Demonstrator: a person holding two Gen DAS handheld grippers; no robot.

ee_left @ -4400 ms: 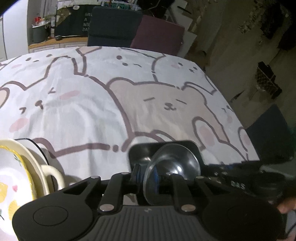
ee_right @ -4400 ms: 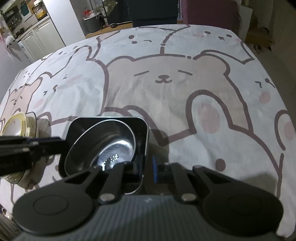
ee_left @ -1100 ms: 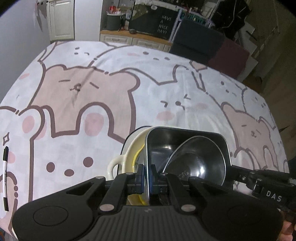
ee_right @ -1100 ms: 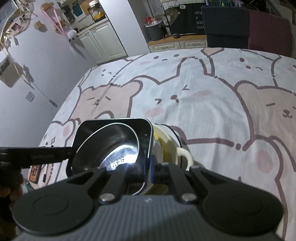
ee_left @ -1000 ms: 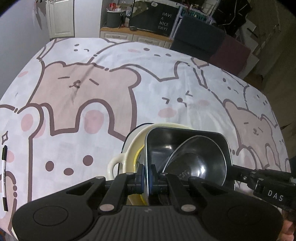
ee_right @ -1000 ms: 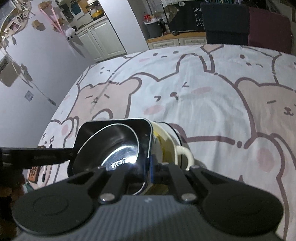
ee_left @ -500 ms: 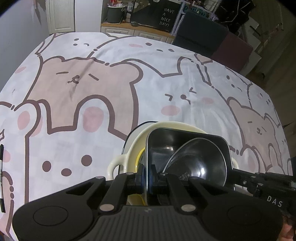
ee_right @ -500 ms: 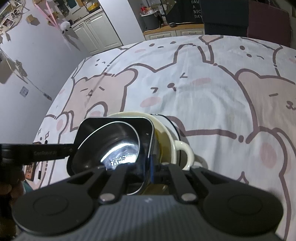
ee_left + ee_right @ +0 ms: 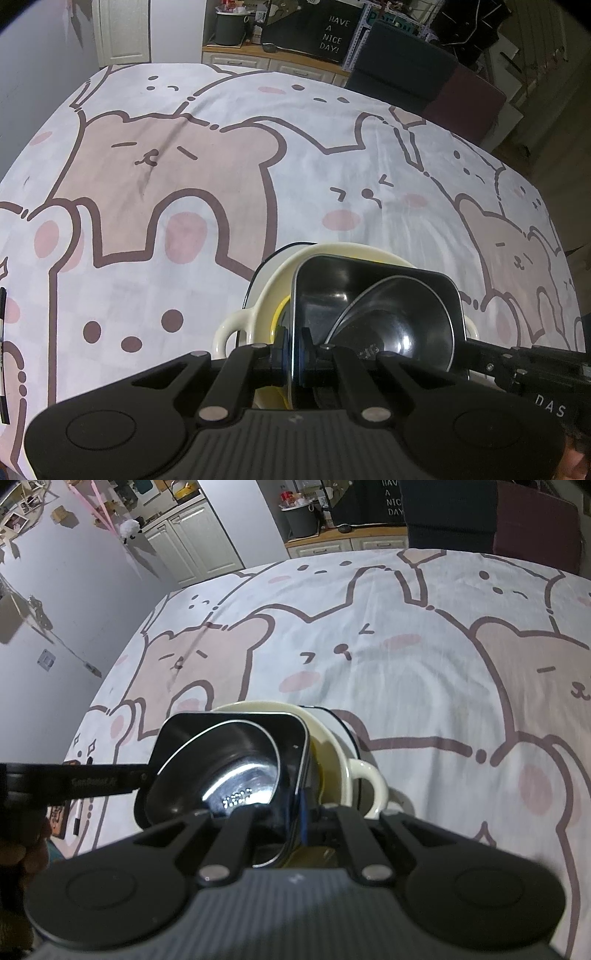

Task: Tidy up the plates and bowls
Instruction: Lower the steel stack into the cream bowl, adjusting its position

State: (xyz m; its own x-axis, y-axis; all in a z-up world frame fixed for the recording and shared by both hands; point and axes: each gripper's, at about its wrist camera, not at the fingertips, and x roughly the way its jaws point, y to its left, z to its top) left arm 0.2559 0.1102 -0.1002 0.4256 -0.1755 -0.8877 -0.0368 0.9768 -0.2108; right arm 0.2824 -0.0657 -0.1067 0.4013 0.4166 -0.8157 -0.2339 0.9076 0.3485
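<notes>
Both claws pinch the black tray (image 9: 373, 280), one on each side. The left claw (image 9: 291, 350) grips its 9 o'clock wall; the right claw (image 9: 301, 823) grips the other. The tray holds a shiny bowl (image 9: 399, 325) and sits straight over the cream bowl (image 9: 273, 291) on the counter (image 9: 184, 166).

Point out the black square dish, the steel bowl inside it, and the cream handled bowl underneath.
black square dish (image 9: 325, 280): left wrist view, inner wall.
steel bowl (image 9: 406, 325): left wrist view, inside.
cream handled bowl (image 9: 364, 775): right wrist view, handle.

Bare bear-print tablecloth (image 9: 207, 206) open ahead and to both sides, stacked bowls (image 9: 373, 306) blocking near centre, pen (image 9: 3, 350) at left edge
</notes>
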